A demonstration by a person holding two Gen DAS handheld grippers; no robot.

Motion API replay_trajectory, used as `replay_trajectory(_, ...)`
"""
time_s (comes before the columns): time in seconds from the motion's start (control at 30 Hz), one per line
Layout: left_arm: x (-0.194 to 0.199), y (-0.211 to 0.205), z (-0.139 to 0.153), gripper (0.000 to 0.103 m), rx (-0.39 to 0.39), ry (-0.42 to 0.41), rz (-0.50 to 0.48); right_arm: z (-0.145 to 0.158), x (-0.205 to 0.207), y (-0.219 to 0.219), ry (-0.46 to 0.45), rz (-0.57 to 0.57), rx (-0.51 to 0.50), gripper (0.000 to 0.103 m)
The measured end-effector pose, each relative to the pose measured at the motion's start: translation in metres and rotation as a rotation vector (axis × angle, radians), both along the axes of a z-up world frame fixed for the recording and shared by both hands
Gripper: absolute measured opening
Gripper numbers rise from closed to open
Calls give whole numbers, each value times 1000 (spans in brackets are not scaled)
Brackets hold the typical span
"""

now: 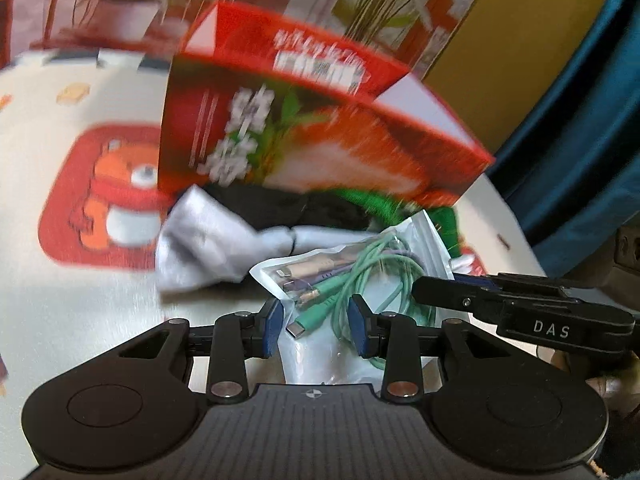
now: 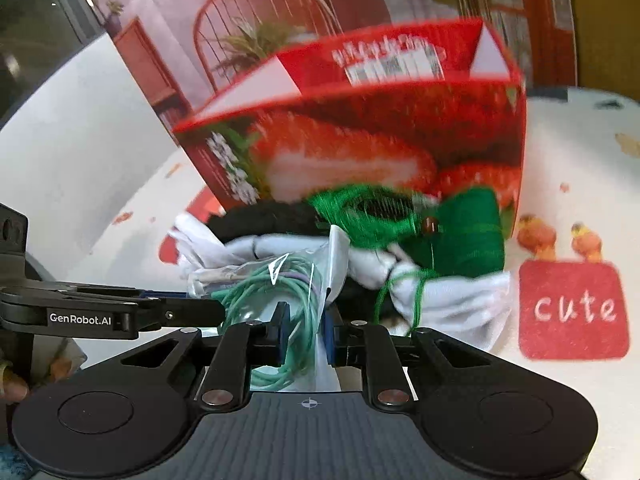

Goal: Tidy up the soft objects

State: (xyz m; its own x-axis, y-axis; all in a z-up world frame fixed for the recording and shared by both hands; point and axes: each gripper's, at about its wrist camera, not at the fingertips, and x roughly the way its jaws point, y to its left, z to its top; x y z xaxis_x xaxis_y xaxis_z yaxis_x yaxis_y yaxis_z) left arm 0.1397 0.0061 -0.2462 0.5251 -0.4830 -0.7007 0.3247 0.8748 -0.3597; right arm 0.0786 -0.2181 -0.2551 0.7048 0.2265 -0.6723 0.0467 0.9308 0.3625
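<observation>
A clear plastic bag of green and purple cables point(image 1: 340, 280) hangs just in front of a pile of soft things. My left gripper point(image 1: 317, 328) has its blue pads against the bag's sides, shut on it. My right gripper point(image 2: 305, 334) is shut on the same bag point(image 2: 280, 280), pinching film and green cable. Each gripper shows in the other's view: the right one point(image 1: 418, 290) reaches in from the right, the left one point(image 2: 220, 312) from the left. Behind the bag lie a knotted white cloth point(image 1: 208, 248) point(image 2: 452, 296), a black soft item point(image 2: 264, 220) and a green tassel point(image 2: 472, 232).
A red strawberry box point(image 1: 320, 120) point(image 2: 360, 132) stands tilted right behind the pile. The tablecloth point(image 1: 80, 320) bears a red cartoon patch point(image 1: 100, 200) and a red "cute" patch point(image 2: 572, 308). A teal curtain point(image 1: 580, 120) hangs on the right. Potted plants stand behind the table.
</observation>
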Motion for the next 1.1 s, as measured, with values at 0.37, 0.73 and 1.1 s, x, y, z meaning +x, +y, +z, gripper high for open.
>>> replay_trajectory(0.37,24,-10,74,38,33,-191,-24,68,17,-11,-186,-17,-62,16)
replay_trajectory(0.73,83,-25,106,38,25,-280,9,100,76,-31,-262,-45,-103,16)
replay_trajectory(1.1,138,-48,111,38,52,-298,37,106,132,-61,-298,-88,-115,16)
